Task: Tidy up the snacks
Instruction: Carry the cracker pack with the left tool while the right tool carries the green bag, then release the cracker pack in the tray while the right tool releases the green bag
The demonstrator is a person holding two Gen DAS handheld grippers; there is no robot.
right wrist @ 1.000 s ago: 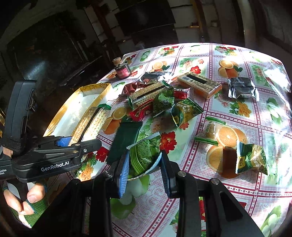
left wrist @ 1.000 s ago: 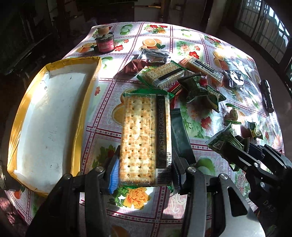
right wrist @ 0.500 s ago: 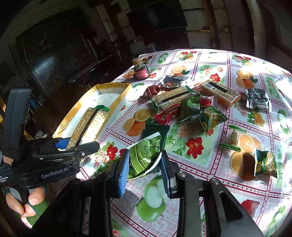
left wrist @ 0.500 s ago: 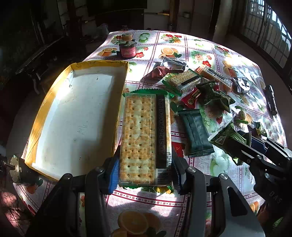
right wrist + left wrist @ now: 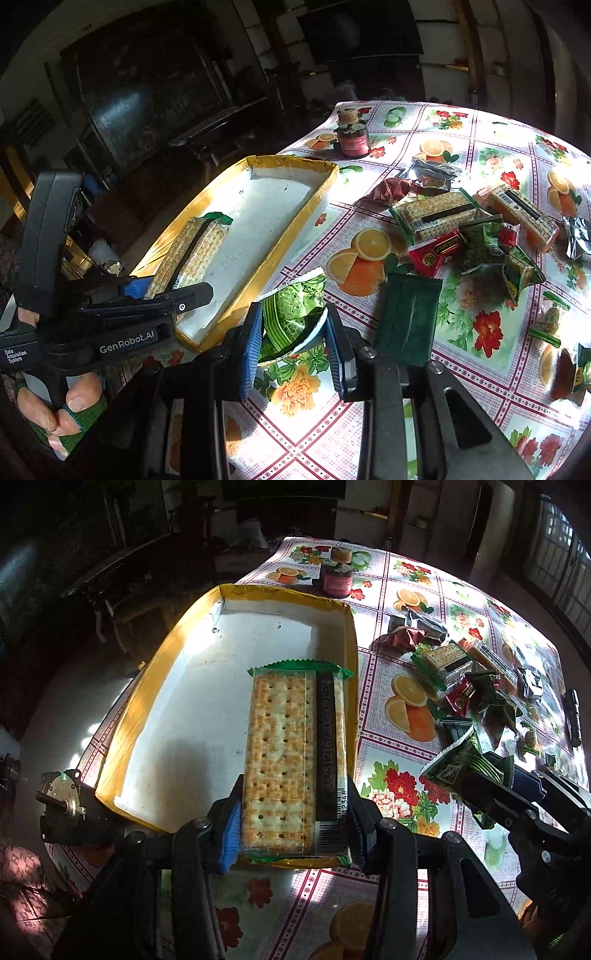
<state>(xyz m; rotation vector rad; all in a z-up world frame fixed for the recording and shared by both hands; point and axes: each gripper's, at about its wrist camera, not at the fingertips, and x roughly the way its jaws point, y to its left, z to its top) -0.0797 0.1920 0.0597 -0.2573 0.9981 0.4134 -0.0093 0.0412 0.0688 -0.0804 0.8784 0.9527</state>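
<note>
Holding cracker pack (image 5: 295,760) in left gripper (image 5: 293,834), jaws clamped on its near end, long axis running straight out from jaws and along the length of the yellow-rimmed tray (image 5: 162,686). Hanging above the tray's white floor at its right side, just inside the right wall; far end reaching about mid-tray. Plenty of bare floor to the left and ahead, so lowering straight down looks workable; right wall being the edge to watch. Gripping green snack packet (image 5: 295,310) in right gripper (image 5: 293,347), jaws clamped on it, hovering over the surface (image 5: 480,406) just right of the tray's near corner. Left one being nearer the drop. Loose snack pile (image 5: 472,229) lying well off to the right.
</note>
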